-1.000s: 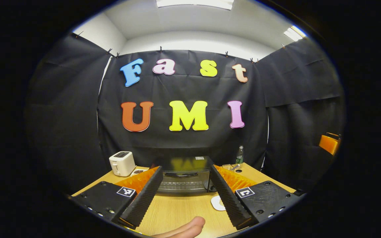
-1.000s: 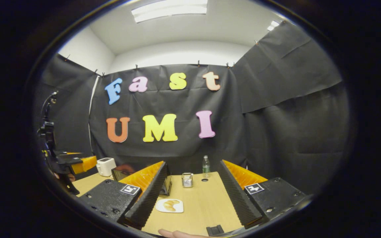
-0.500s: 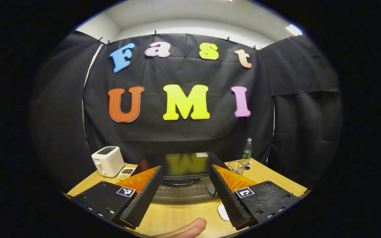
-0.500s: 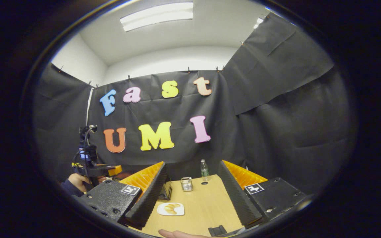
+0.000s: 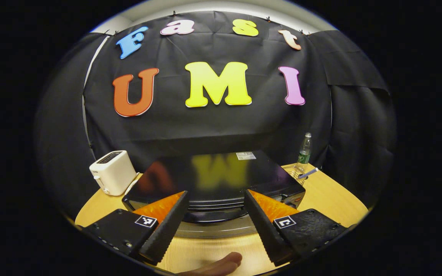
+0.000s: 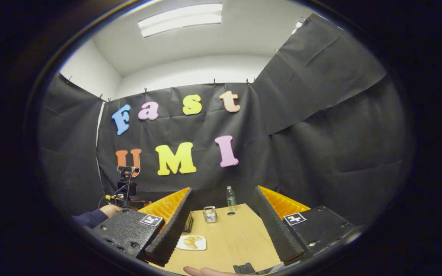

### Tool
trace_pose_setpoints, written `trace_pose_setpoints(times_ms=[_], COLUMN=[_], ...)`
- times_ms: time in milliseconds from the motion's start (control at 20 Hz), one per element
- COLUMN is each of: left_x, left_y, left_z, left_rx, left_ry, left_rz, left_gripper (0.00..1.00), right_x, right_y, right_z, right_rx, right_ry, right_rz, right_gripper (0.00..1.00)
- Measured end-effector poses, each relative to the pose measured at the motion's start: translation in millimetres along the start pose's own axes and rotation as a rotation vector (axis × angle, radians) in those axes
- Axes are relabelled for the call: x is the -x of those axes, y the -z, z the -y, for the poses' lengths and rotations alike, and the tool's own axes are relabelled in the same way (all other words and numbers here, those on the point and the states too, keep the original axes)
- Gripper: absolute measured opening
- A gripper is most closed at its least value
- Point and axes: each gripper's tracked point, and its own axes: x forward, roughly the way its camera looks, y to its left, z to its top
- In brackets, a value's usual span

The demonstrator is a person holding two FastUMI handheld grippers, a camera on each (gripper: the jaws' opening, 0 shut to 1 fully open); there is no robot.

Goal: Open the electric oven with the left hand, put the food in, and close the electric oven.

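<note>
The black electric oven (image 5: 213,176) stands on the wooden table (image 5: 328,195), seen from above and in front in the left gripper view. My left gripper (image 5: 215,226) is open, its fingers on either side of the oven's upper front edge, where a dark handle bar (image 5: 213,215) curves above the glass door. Whether the fingers touch the oven I cannot tell. In the right gripper view my right gripper (image 6: 221,230) is open and holds nothing. A white plate with croissant-like food (image 6: 192,242) lies on the table beside its left finger. The other gripper (image 6: 126,193), held by a hand, is at the far left.
A white toaster (image 5: 112,177) stands left of the oven. A water bottle (image 5: 304,150) and a wire holder (image 5: 300,173) with a pen are at the back right; the bottle (image 6: 230,197) and a small metal rack (image 6: 208,214) sit behind the plate. A fingertip (image 5: 221,264) lies low between my left fingers.
My left gripper has moved forward and tipped down over the oven, which now looms large. The right gripper has drifted slightly; the plate sits a little further left in its view.
</note>
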Motion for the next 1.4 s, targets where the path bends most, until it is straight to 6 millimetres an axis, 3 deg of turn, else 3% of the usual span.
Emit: trace_pose_setpoints(times_ms=[150,200,250,300,450,750,1100,1400], left_x=[-2.9,-5.5,-4.1,-1.1,7.0,49.0,92.5,110.8], left_y=[17.2,13.0,17.8,15.5,21.1,47.7,96.6,149.0], left_z=[-8.9,-8.0,-7.2,-8.9,-7.4,-1.3,6.8,11.9], left_rx=[-0.030,-0.010,0.012,0.016,0.026,0.014,0.023,0.040], left_ry=[-0.026,-0.024,-0.021,-0.022,-0.039,-0.044,-0.007,-0.015], left_rz=[-0.052,-0.035,-0.053,-0.036,-0.034,-0.032,-0.040,-0.049], left_gripper=[0.97,1.00,0.91,0.99,0.99,0.99,0.99,0.99], right_x=[-4.8,-6.7,-7.0,-7.1,-4.7,-1.8,-7.1,-10.3], right_y=[7.3,11.3,14.0,14.0,12.9,22.0,43.5,58.1], right_z=[2.7,2.4,1.7,0.5,-4.1,-17.9,-34.7,-44.5], right_rx=[-0.010,-0.008,-0.008,-0.009,-0.007,0.013,0.048,0.062], right_ry=[0.002,0.000,-0.001,-0.002,-0.011,-0.035,-0.069,-0.088], right_rz=[-0.019,-0.029,-0.036,-0.042,-0.037,-0.049,-0.094,-0.130], right_gripper=[0.96,0.96,0.96,0.96,0.96,0.96,0.96,0.96])
